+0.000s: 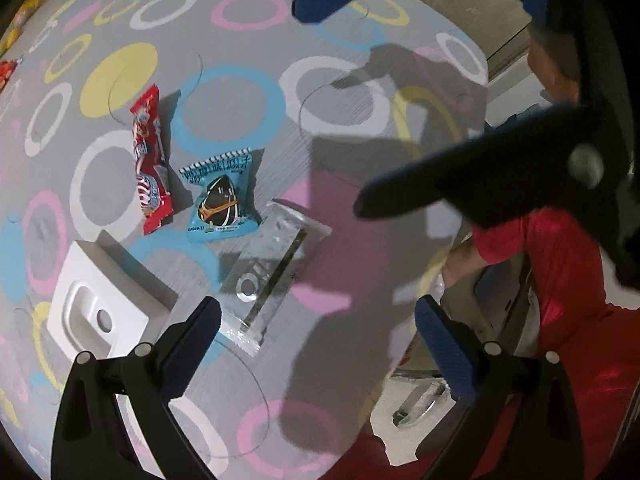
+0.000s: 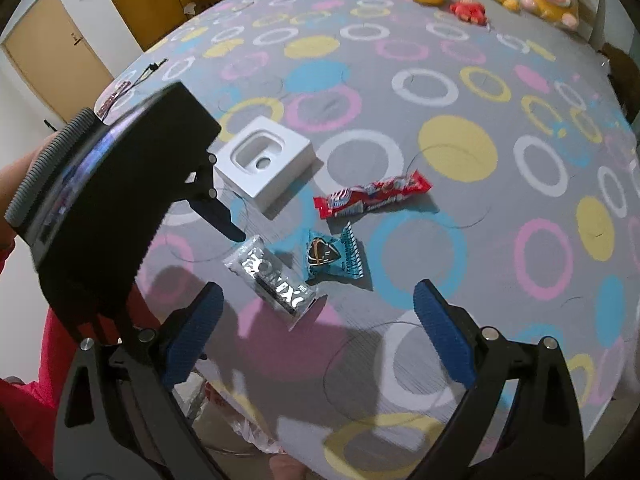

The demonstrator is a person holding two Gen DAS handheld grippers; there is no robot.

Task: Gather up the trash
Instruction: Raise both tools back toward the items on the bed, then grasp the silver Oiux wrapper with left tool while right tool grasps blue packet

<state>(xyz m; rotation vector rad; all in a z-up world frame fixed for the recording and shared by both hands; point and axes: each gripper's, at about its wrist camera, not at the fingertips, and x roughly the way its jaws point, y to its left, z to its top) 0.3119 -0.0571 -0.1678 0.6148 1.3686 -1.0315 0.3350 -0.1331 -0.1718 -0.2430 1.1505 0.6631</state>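
Left gripper point(image 1: 316, 344): fingers spread, empty.
Right gripper point(image 2: 318, 334): spread, empty.
Silver wrapper point(image 2: 274, 280): just ahead of the right fingers.
Blue packet point(image 2: 334, 256), red wrapper point(image 2: 372, 196): farther ahead.
White tray point(image 2: 264, 160): possibly packaging, ahead-left.

My left black two-finger gripper with blue ribbed pads point(image 1: 318, 344) hangs with its jaws spread wide, nothing between them. My right black gripper with the same blue ribbed pads point(image 2: 318, 334) is likewise spread wide and empty. Each gripper shows in the other's camera: the right one reaches in from the upper right of the left wrist view, the left one stands at the left of the right wrist view. My red sleeve point(image 1: 560, 280) shows at the right of the left wrist view.
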